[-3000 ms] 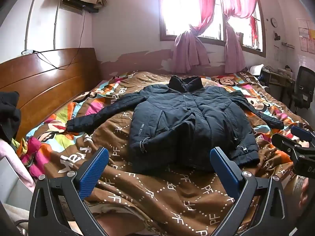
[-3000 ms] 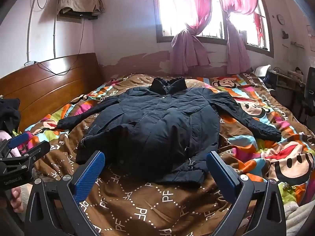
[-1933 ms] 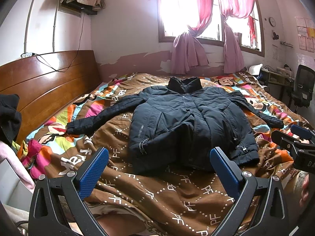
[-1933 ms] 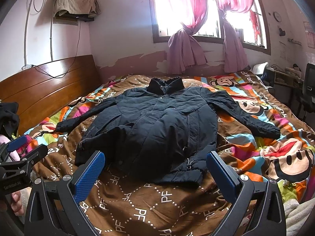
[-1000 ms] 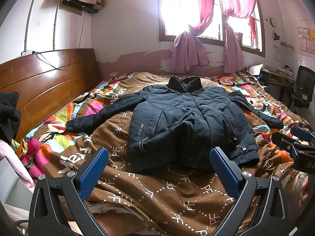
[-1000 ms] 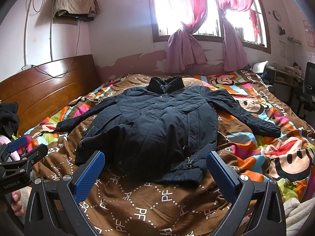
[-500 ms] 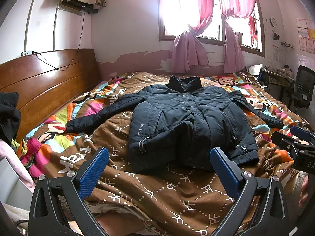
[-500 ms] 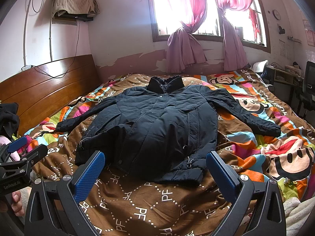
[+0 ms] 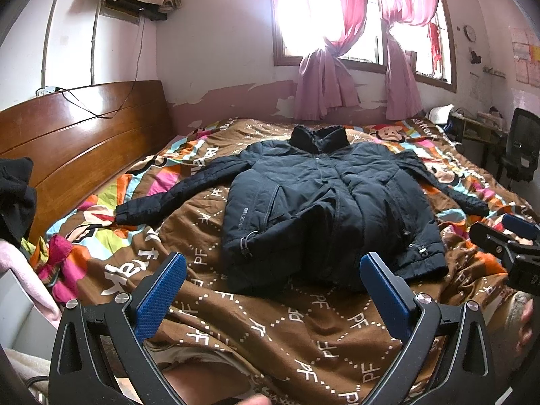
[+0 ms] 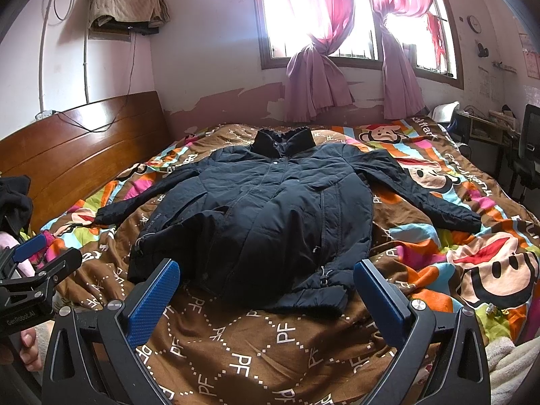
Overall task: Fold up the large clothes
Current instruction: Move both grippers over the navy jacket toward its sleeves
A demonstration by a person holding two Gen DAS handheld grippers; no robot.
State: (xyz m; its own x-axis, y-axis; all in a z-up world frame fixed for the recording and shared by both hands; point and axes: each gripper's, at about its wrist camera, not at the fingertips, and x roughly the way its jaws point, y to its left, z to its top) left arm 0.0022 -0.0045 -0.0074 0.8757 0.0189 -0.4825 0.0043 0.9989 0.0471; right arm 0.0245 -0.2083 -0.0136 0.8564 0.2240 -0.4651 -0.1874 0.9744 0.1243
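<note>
Hanging unmoved over the bedspread (image 9: 256,330) with jaws apart, left gripper (image 9: 273,287) and right gripper (image 10: 266,287) leave the spread-out jacket (image 10: 263,216) untouched, so folding hasn't begun.

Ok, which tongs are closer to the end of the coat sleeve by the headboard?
Left. The left tongs hover nearer that sleeve end; the right tongs are over the hem's other side.

The jacket (image 9: 324,209) is dark, matt quilted cloth with small metal snaps, lying on a soft printed cloth bedspread (image 9: 270,330) that looks faintly creased. The headboard (image 9: 81,141) is glossy varnished wood, and the curtains (image 10: 317,91) are thin pink cloth. The left gripper (image 9: 270,290) and right gripper (image 10: 266,290) have matt black plastic frames, blue ribbed pads (image 10: 152,300) and shiny metal screws.
</note>
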